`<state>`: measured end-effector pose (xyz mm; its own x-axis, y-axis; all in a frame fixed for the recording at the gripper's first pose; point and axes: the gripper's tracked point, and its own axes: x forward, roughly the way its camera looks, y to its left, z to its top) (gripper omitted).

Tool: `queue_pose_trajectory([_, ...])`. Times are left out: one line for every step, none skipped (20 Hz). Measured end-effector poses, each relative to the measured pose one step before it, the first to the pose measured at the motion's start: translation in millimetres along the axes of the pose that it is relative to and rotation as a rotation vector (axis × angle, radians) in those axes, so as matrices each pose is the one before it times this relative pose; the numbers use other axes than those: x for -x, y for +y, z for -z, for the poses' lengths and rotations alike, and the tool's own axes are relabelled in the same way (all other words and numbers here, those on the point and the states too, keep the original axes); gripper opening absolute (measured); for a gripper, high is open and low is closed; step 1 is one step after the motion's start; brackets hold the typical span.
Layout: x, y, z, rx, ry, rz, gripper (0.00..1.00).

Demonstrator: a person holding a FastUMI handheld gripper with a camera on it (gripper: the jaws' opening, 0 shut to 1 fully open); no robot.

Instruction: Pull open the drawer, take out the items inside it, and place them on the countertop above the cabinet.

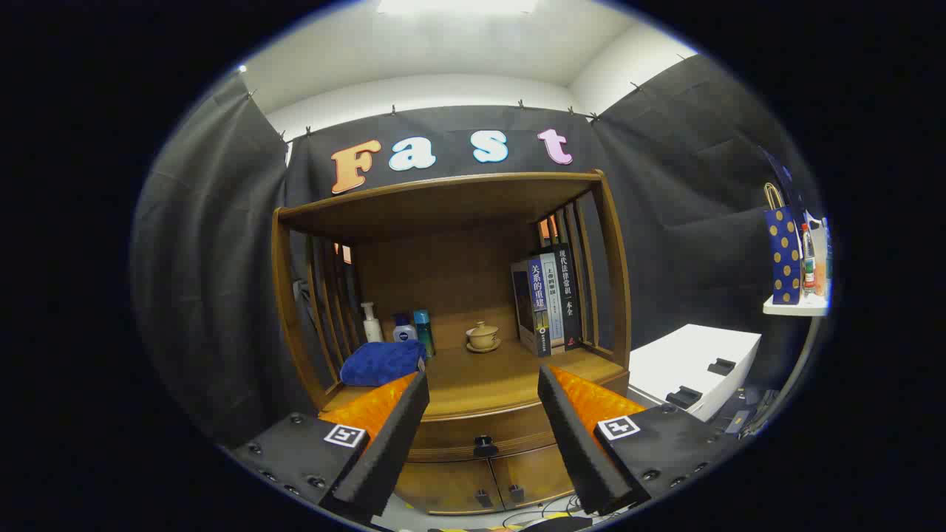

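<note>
Claw (484, 414) wide, holding nothing, fingers apart. Drawer (484, 432) shut, its dark knob (485, 445) between the fingers, just ahead and slightly below; directly under the cabinet surface (480, 380). Contents hidden, presumably still inside.

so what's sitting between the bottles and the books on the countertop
A small lidded teacup on its saucer stands alone on the bare wood between the bottles and books, beyond the open tongs.
</note>
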<state>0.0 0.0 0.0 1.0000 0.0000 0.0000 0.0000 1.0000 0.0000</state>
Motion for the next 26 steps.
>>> queue_pose_trajectory([-1.0, -0.29, -0.2, 0.00098, -0.002, 0.00062, 0.98])
queue_pose_trajectory([-0.67, -0.34, 0.22, 0.00226, -0.00069, 0.00093, 0.98])
queue_pose_trajectory([-0.55, 0.39, 0.14, 0.00227, -0.00001, 0.00022, 0.98])
queue_pose_trajectory([0.39, 0.28, 0.04, 0.00124, -0.00016, -0.00104, 0.98])
queue_pose_trajectory([0.0, 0.49, 0.85, 0.00119, -0.00022, -0.00132, 0.98])
queue_pose_trajectory([-1.37, 1.25, 0.98, 0.0013, 0.0012, -0.00094, 0.98])
queue_pose_trajectory([-0.52, 0.12, 0.02, 0.00108, 0.00101, -0.00068, 0.98])
queue_pose_trajectory([0.4, 0.55, 0.25, 0.0009, 0.00022, -0.00037, 0.98])
queue_pose_trajectory([-0.13, 0.54, 0.99, 0.00041, -0.00001, -0.00101, 0.98])
queue_pose_trajectory([-0.38, -0.41, 0.28, -0.00006, 0.00047, -0.00057, 0.98])
queue_pose_trajectory([0.11, 0.51, -0.9, 0.00028, 0.0, -0.00122, 0.98])
queue_pose_trajectory([0.15, -0.22, 0.49, 0.00073, -0.00048, -0.00127, 0.98])
queue_pose_trajectory([-0.19, -0.13, 0.53, 0.00096, -0.00039, -0.0013, 0.98])
queue_pose_trajectory([-0.41, 0.91, -0.27, 0.0006, -0.00109, -0.00128, 0.98])
queue_pose_trajectory([0.42, 0.67, 0.01, 0.00072, 0.00013, -0.001, 0.98])
queue_pose_trajectory([-0.01, -0.9, 0.41, -0.0001, 0.00075, -0.00109, 0.98])
queue_pose_trajectory([-0.01, 0.25, 1.31, -0.00122, 0.00021, -0.00103, 0.98])
queue_pose_trajectory([-1.7, 0.44, 0.93, -0.00118, 0.00067, -0.00146, 0.98])
queue_pose_trajectory([0.68, 0.11, 1.16, -0.00055, 0.00186, -0.00049, 0.98])
queue_pose_trajectory([-0.7, 0.06, 0.48, -0.00005, 0.00174, -0.00028, 0.98])
queue_pose_trajectory([-0.21, 0.49, 0.45, 0.00005, 0.00136, -0.00029, 0.98])
queue_pose_trajectory([1.0, 0.21, 0.79, 0.00058, 0.00026, -0.00076, 0.98])
queue_pose_trajectory([-1.47, 0.92, 0.47, 0.00088, -0.00003, -0.00212, 0.98])
queue_pose_trajectory([-0.2, 0.36, 0.41, 0.0015, -0.0001, -0.00223, 0.98])
queue_pose_trajectory([0.18, 0.48, 0.17, 0.00175, 0.00019, -0.00085, 0.98])
queue_pose_trajectory([0.31, -0.32, 1.08, 0.0011, 0.00043, 0.00102, 0.98])
